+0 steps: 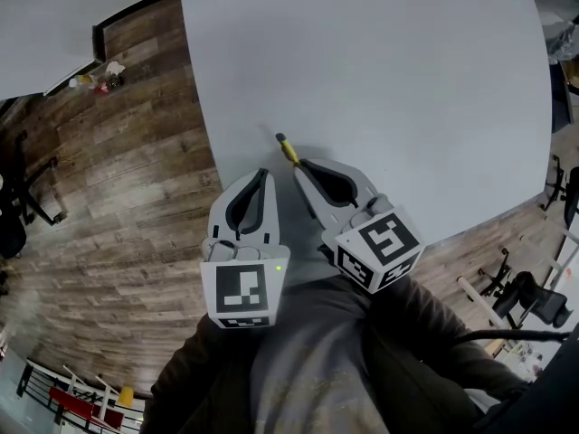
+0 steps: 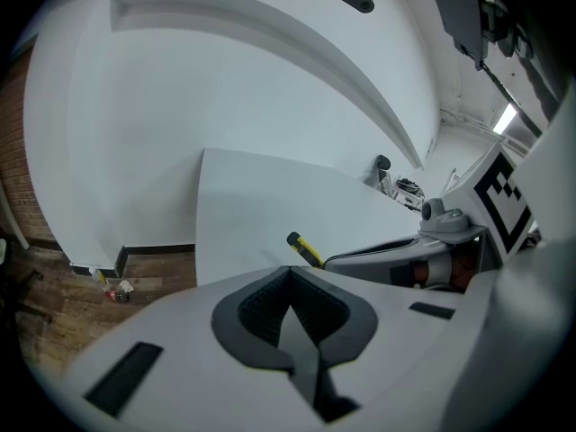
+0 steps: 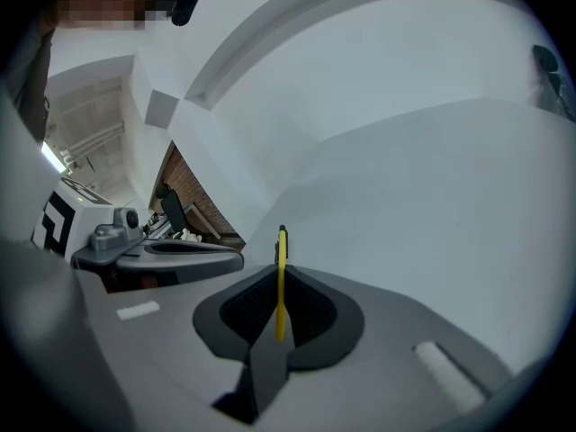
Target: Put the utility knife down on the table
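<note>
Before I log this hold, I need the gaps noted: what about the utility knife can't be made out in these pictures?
1. Head view: the rear of the utility knife, hidden inside the right gripper.
2. Right gripper view: its faces, since it shows edge-on.
3. All views: whether its tip touches the table; whether the blade is out, too small.

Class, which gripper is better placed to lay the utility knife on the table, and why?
Right. The right gripper is shut on the slim yellow utility knife over the white table; the left gripper is shut and empty.

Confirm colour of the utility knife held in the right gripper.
Yellow utility knife, dark tip; shows best in the right gripper view.
</note>
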{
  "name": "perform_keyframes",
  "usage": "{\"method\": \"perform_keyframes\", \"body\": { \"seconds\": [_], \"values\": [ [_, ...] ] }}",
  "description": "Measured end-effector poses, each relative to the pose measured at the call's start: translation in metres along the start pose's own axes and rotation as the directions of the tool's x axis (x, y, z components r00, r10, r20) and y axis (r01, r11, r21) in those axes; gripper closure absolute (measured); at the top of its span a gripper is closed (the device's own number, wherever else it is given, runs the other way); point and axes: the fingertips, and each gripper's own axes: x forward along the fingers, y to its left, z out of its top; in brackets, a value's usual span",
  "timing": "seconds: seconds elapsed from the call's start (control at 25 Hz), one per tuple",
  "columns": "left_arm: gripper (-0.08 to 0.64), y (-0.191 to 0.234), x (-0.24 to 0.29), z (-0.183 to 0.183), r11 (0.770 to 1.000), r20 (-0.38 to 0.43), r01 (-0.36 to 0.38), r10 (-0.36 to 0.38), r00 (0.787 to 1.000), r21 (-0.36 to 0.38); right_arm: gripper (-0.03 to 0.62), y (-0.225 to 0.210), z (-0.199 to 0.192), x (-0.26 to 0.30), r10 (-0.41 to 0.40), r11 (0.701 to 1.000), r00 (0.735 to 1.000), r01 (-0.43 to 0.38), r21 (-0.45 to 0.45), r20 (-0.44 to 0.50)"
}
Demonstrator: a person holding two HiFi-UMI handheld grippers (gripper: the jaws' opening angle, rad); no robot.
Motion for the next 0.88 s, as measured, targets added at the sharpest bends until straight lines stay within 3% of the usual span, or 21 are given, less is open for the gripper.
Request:
{"method": "perform_keyframes", "body": {
  "seconds": [0.88],
  "values": [
    [0.557, -0.0036, -0.006, 0.0021, 1.0, 0.009, -0.001, 0.001, 1.0, 0.009, 0.563, -0.0015, -0.0009, -0.0031, -0.025, 1.0, 1.0, 0.025, -0.01, 0.001]
  ]
}}
